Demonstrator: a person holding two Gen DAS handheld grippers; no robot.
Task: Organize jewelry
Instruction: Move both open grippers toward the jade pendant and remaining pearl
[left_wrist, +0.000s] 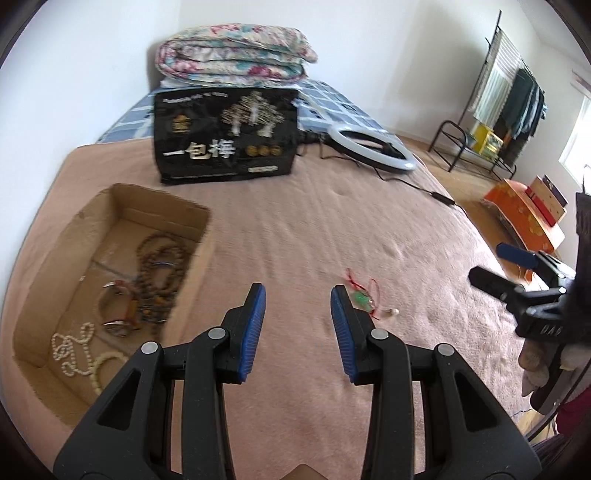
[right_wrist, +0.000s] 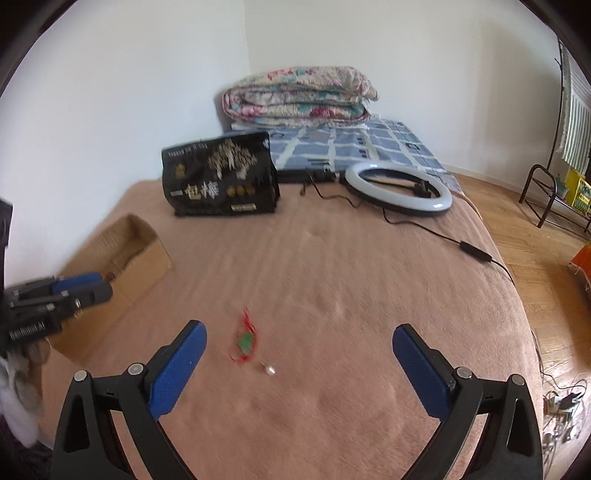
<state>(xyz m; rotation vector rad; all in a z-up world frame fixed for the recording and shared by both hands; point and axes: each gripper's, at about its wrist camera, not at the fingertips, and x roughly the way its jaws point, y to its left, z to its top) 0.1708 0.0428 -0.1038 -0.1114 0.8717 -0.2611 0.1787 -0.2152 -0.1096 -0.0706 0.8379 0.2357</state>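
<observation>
A: How do the grippers stand?
B: The left gripper (left_wrist: 298, 301) is partly spread and empty; the right gripper (right_wrist: 299, 341) gapes wide, nothing between its pads.
A: And the jewelry?
B: A green pendant (right_wrist: 245, 341) on red cord lies on the blanket (right_wrist: 351, 295), right of the box (left_wrist: 110, 236). Beads (left_wrist: 157, 266) and a bangle (left_wrist: 116, 308) lie inside the box.

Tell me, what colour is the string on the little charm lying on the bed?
Red, on the green charm. The right wrist view shows it best.

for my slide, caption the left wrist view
Open left gripper over pink blanket, beaded jewelry in cardboard box, red-corded pendant outside.
</observation>
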